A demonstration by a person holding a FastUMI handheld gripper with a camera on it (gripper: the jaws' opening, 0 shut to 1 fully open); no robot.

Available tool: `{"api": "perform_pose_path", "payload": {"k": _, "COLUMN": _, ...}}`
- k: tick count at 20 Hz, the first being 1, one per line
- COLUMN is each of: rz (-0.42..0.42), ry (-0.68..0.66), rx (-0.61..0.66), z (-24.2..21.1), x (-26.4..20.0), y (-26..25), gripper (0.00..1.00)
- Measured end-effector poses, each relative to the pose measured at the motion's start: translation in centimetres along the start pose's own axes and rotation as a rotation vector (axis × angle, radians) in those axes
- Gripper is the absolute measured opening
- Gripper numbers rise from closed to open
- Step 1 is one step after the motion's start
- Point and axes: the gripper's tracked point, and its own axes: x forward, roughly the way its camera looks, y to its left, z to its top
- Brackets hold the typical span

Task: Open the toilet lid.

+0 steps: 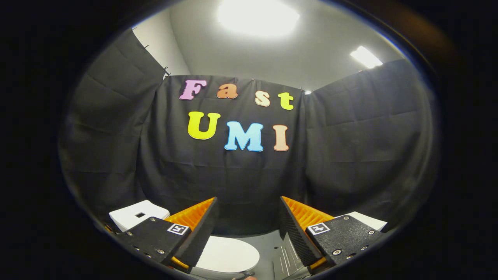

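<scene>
The gripper is held high and looks almost straight at the black cloth wall of the booth. Its jaws stand wide apart and they hold nothing; between them there is only the cloth and, lower, a piece of grey floor.

The toilet is low, under the fingers. Its white lid lies flat and closed, just beyond the left finger and partly hidden by it. The white tank stands behind the same finger, to the left. On the other side, a white flat thing shows behind the right finger; what it is cannot be told. A grey ribbed panel lies on the floor beside the right finger.

The task seems to be at its beginning: the lid is down and the fingers are well above it, not touching.

To do this step well, the gripper probably should tilt down and go lower, so the front edge of the lid comes between the fingers. This edge is hidden now, so it is not sure where it ends. One finger should go under the rim and the other above, or one finger only can hook under it. Then the lift should follow a curve around the hinge near the tank, not a straight pull up. A slow move is better, because the smooth lid may slip and fall back.
</scene>
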Motion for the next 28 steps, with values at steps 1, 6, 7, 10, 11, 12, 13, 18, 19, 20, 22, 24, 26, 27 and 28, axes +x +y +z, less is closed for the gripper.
{"api": "perform_pose_path", "payload": {"k": 1, "rz": 0.006, "ry": -0.003, "rx": 0.002, "z": 0.1, "x": -0.1, "y": 0.2, "gripper": 0.95}}
{"api": "perform_pose_path", "payload": {"k": 6, "rz": 0.012, "ry": -0.012, "rx": -0.008, "z": 0.1, "x": 0.1, "y": 0.2, "gripper": 0.95}}
{"api": "perform_pose_path", "payload": {"k": 7, "rz": 0.014, "ry": -0.011, "rx": -0.004, "z": 0.0, "x": 0.1, "y": 0.2, "gripper": 0.95}}
{"api": "perform_pose_path", "payload": {"k": 10, "rz": 0.011, "ry": 0.002, "rx": 0.008, "z": -0.7, "x": 0.4, "y": 0.0, "gripper": 0.95}}
{"api": "perform_pose_path", "payload": {"k": 11, "rz": 0.007, "ry": 0.010, "rx": 0.003, "z": -1.0, "x": 0.5, "y": -0.3, "gripper": 0.95}}
{"api": "perform_pose_path", "payload": {"k": 12, "rz": 0.002, "ry": 0.019, "rx": -0.002, "z": -1.3, "x": 0.6, "y": -0.5, "gripper": 0.95}}
{"api": "perform_pose_path", "payload": {"k": 13, "rz": -0.003, "ry": 0.025, "rx": -0.004, "z": -1.6, "x": 0.7, "y": -0.7, "gripper": 0.95}}
{"api": "perform_pose_path", "payload": {"k": 18, "rz": -0.010, "ry": 0.066, "rx": 0.041, "z": -3.8, "x": 1.4, "y": -1.0, "gripper": 0.95}}
{"api": "perform_pose_path", "payload": {"k": 19, "rz": -0.006, "ry": 0.077, "rx": 0.043, "z": -4.4, "x": 1.6, "y": -0.8, "gripper": 0.95}}
{"api": "perform_pose_path", "payload": {"k": 20, "rz": -0.004, "ry": 0.090, "rx": 0.040, "z": -5.1, "x": 1.9, "y": -0.8, "gripper": 0.95}}
{"api": "perform_pose_path", "payload": {"k": 22, "rz": -0.007, "ry": 0.123, "rx": 0.024, "z": -6.9, "x": 2.4, "y": -0.9, "gripper": 0.95}}
{"api": "perform_pose_path", "payload": {"k": 24, "rz": -0.003, "ry": 0.159, "rx": 0.023, "z": -8.8, "x": 2.9, "y": -0.8, "gripper": 0.95}}
{"api": "perform_pose_path", "payload": {"k": 26, "rz": 0.002, "ry": 0.191, "rx": 0.030, "z": -10.7, "x": 3.3, "y": -0.7, "gripper": 0.95}}
{"api": "perform_pose_path", "payload": {"k": 27, "rz": -0.002, "ry": 0.203, "rx": 0.037, "z": -11.5, "x": 3.5, "y": -0.8, "gripper": 0.95}}
{"api": "perform_pose_path", "payload": {"k": 28, "rz": -0.005, "ry": 0.216, "rx": 0.048, "z": -12.4, "x": 3.7, "y": -0.9, "gripper": 0.95}}
